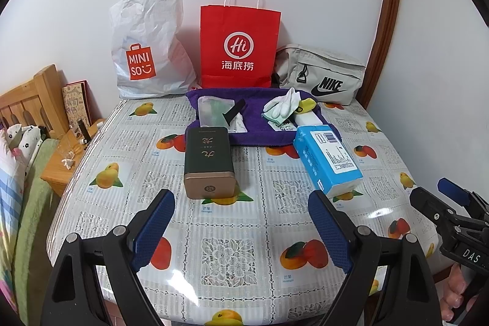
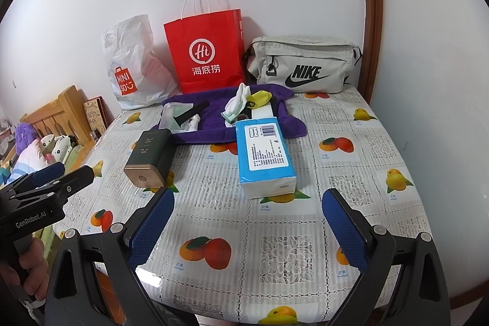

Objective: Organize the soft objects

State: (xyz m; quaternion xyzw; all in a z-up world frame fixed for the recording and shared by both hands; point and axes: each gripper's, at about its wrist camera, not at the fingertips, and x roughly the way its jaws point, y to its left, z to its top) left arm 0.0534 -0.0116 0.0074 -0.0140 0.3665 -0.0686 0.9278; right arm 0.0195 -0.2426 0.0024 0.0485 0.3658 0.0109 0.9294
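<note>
A purple towel (image 1: 259, 130) (image 2: 214, 112) lies at the back of the table. On it lie white and yellow socks (image 1: 287, 104) (image 2: 247, 100), a clear pouch (image 1: 214, 112) and a black razor (image 1: 232, 112). A blue tissue pack (image 1: 327, 161) (image 2: 264, 155) lies in front of the towel, right of a dark tin box (image 1: 209, 161) (image 2: 151, 158). My left gripper (image 1: 241, 228) is open and empty over the near table. My right gripper (image 2: 247, 225) is open and empty, short of the tissue pack.
A white Miniso bag (image 1: 146, 51), a red paper bag (image 1: 240, 45) and a grey Nike bag (image 1: 324, 75) stand against the wall. The table (image 1: 226, 252) has a fruit-print cover. A bed and a wooden nightstand (image 1: 61, 161) are at the left.
</note>
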